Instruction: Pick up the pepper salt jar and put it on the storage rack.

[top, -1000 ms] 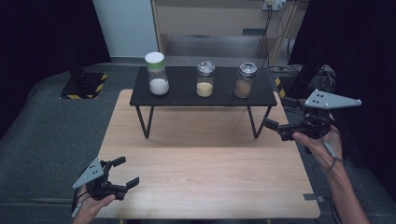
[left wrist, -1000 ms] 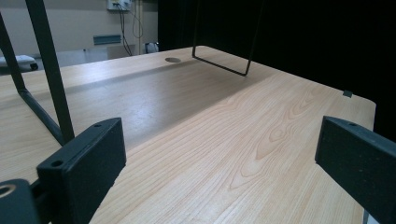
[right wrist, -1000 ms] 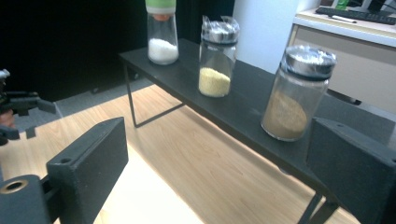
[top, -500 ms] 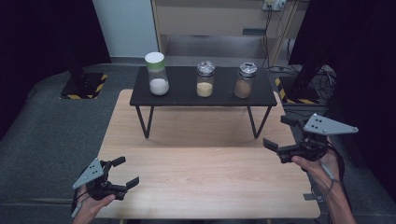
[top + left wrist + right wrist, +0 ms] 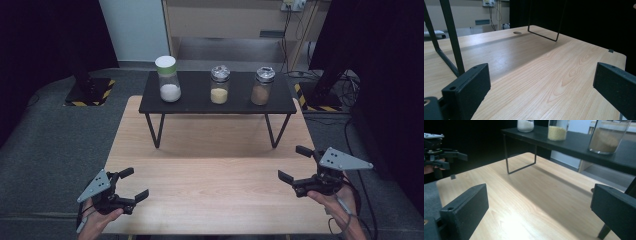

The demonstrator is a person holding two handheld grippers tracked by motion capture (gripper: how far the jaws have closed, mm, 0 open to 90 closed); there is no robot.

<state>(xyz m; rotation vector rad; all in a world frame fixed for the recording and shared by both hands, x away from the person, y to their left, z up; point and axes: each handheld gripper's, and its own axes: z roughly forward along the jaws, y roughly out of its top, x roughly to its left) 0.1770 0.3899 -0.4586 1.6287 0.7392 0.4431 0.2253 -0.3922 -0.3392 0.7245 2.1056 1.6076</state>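
Standing nearest the right claw [image 5: 295, 168], a silver-lidded jar [image 5: 262, 86] holds brown powder.

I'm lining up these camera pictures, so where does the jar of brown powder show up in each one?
High view: brown jar stands rightmost on the black shelf, upper middle.
Left gripper view: not in it.
Right gripper view: brown jar at the top right, cut by the frame.
Shared landmark: the shelf's wire leg.
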